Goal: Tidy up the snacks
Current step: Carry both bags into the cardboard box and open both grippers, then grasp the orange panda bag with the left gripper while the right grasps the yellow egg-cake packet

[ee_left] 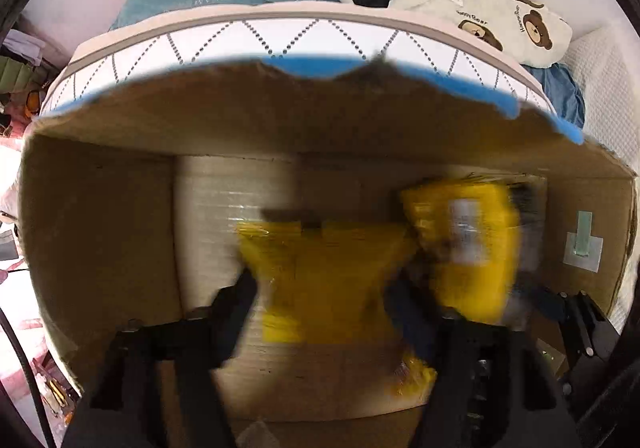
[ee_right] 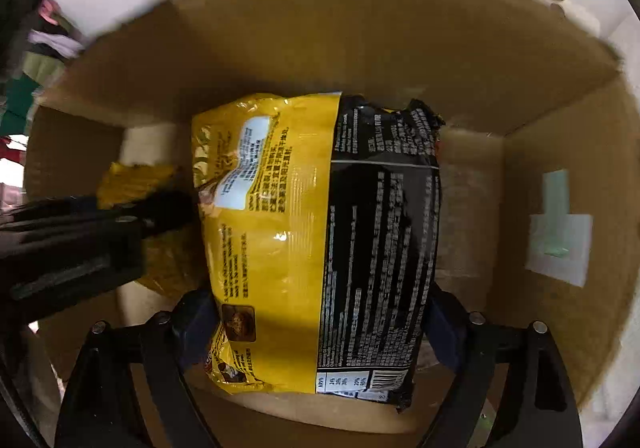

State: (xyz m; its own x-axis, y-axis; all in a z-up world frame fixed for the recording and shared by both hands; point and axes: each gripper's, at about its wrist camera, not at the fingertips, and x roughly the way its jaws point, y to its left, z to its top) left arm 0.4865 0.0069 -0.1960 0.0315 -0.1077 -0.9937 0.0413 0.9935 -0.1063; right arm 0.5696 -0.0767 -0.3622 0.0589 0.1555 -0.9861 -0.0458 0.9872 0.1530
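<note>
Inside the brown cardboard box (ee_right: 400, 47), beside the quilted white mattress (ee_left: 280, 35), the right hand-held gripper (ee_right: 320, 328) is clamped on the yellow-and-black snack bag (ee_right: 320, 228), the left hand-held gripper (ee_left: 320, 300) clamped on a blurred yellow snack packet (ee_left: 320, 280).

Open cardboard box (ee_right: 400, 59) surrounding both sets of jaws, taped floor below. Two yellow snack packets (ee_left: 320, 280) inside, one between each pair of jaws. White label (ee_right: 560, 244) on wall right of jaws.

yellow snack bag (ee_left: 328, 280) (blurred), cardboard box (ee_left: 100, 215)
</note>
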